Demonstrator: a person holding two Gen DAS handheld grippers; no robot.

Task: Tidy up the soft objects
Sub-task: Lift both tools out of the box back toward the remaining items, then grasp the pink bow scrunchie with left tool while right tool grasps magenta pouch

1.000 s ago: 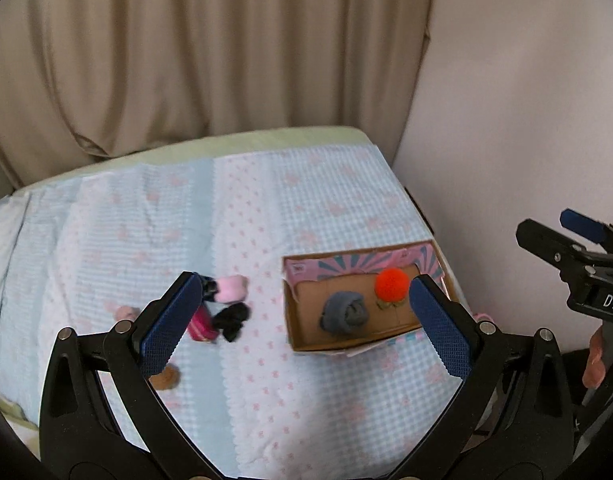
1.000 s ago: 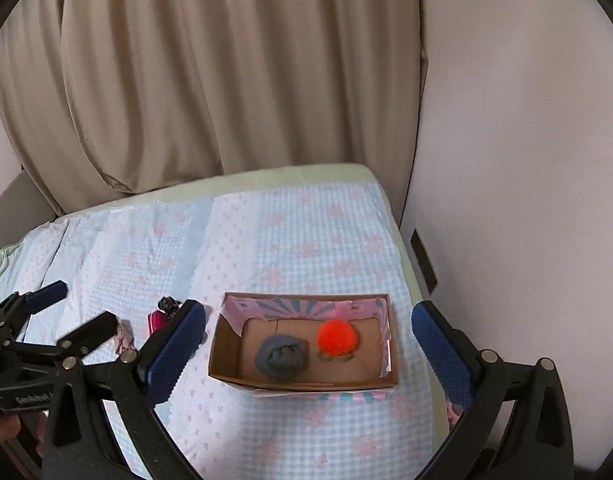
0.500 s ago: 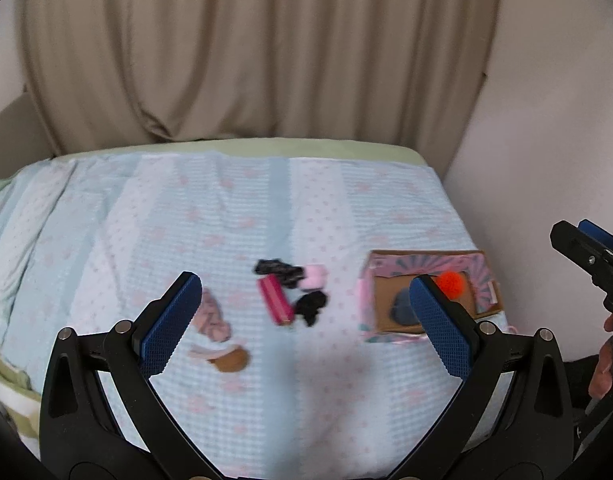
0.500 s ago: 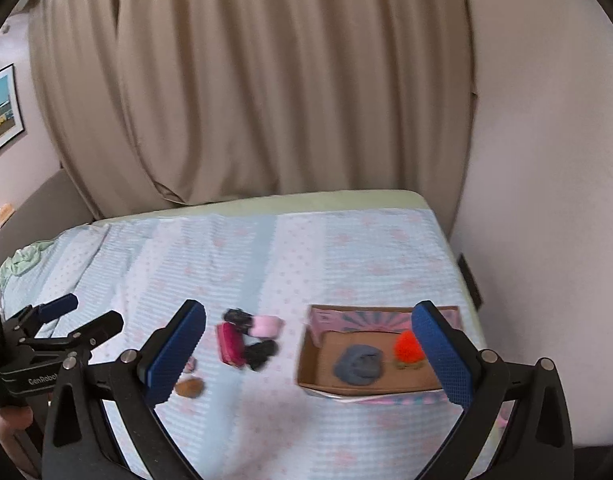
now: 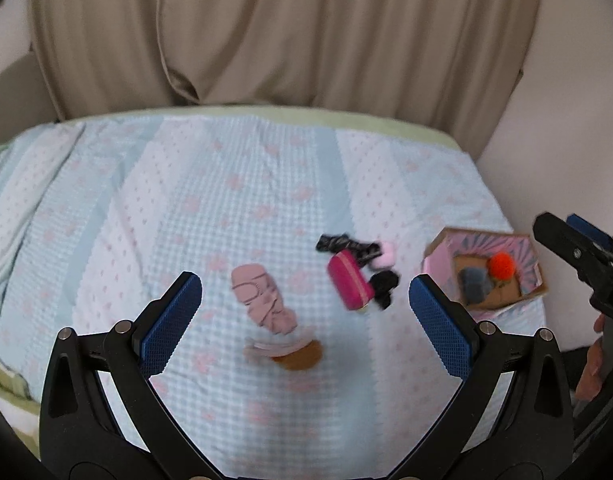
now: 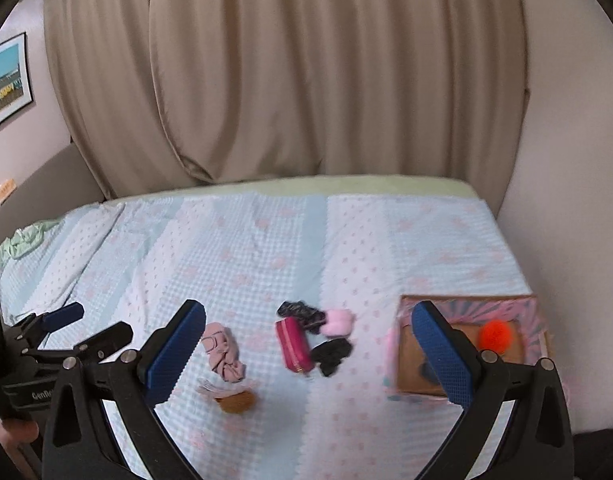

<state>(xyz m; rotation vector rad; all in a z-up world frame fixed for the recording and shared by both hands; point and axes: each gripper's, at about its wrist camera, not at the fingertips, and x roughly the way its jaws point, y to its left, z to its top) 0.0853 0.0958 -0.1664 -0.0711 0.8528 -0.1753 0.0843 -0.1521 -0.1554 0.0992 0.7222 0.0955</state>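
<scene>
Several soft things lie on the bed: a dusty-pink cloth (image 5: 262, 304) (image 6: 223, 354), a brown piece (image 5: 300, 356) (image 6: 236, 400), a magenta pouch (image 5: 349, 286) (image 6: 294, 345), black cloths (image 5: 382, 286) (image 6: 331, 354) and a light pink puff (image 6: 338, 321). A cardboard box (image 5: 524, 298) (image 6: 406, 376) at the right holds an orange pompom (image 5: 501, 265) (image 6: 494, 333) and a grey ball (image 5: 474, 283). My left gripper (image 5: 304, 316) is open and empty above the pink cloth. My right gripper (image 6: 308, 354) is open and empty above the pile.
The bed has a light blue checked cover (image 5: 226, 200) and meets a beige curtain (image 5: 266, 32) at the back and a wall (image 6: 566, 160) on the right. A green cloth (image 6: 22, 240) lies at the far left. A framed picture (image 6: 4, 84) hangs at the left.
Both grippers have swung left, away from the box and toward the pile of soft things, and come closer to the bed. Both stay open and empty.
</scene>
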